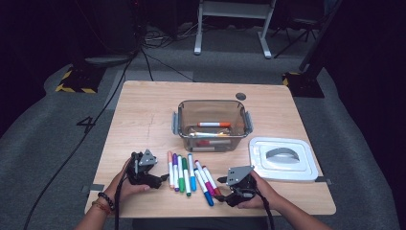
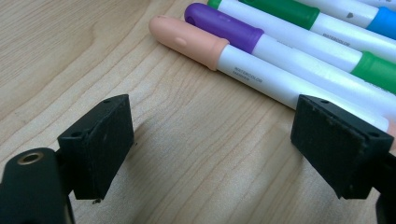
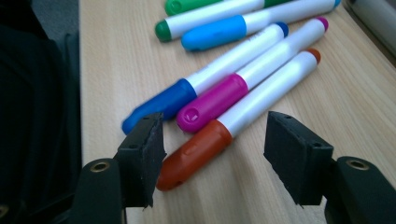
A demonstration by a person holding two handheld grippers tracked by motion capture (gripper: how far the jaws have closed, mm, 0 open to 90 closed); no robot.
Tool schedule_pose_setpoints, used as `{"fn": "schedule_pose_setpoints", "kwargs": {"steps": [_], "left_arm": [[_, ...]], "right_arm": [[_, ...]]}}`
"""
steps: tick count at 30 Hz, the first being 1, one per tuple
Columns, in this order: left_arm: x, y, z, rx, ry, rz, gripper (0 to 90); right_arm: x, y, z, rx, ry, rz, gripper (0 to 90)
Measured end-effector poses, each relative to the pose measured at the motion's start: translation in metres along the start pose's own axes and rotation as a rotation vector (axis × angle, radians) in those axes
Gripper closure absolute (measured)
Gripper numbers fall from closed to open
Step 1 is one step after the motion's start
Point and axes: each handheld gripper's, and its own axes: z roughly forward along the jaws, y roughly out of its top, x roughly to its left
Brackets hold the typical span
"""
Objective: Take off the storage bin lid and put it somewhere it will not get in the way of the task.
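While unpinched, red marker (image 3: 201, 149) between right tongs (image 3: 212, 156)

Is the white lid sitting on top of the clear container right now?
No, the white lid lies flat on the table to the right of the open clear container, which has markers inside.
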Motion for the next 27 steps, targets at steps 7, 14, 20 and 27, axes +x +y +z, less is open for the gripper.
{"fn": "schedule_pose_setpoints", "kwargs": {"steps": [7,14,20,27], "left_arm": [[0.000,0.000,0.000,-0.001,0.000,0.002,13.7],[0.000,0.000,0.000,-0.001,0.000,0.002,13.7],[0.000,0.000,0.000,0.000,0.000,0.000,13.7],[0.000,0.000,0.000,-0.001,0.000,0.002,13.7]], "right_arm": [[-0.023,-0.011,-0.003,0.007,-0.046,0.057,44.2],[-0.040,-0.018,-0.006,0.013,-0.084,0.112,56.9],[-0.048,-0.020,-0.008,0.018,-0.107,0.108,72.6],[-0.055,-0.023,-0.011,0.014,-0.118,0.126,75.1]]}}
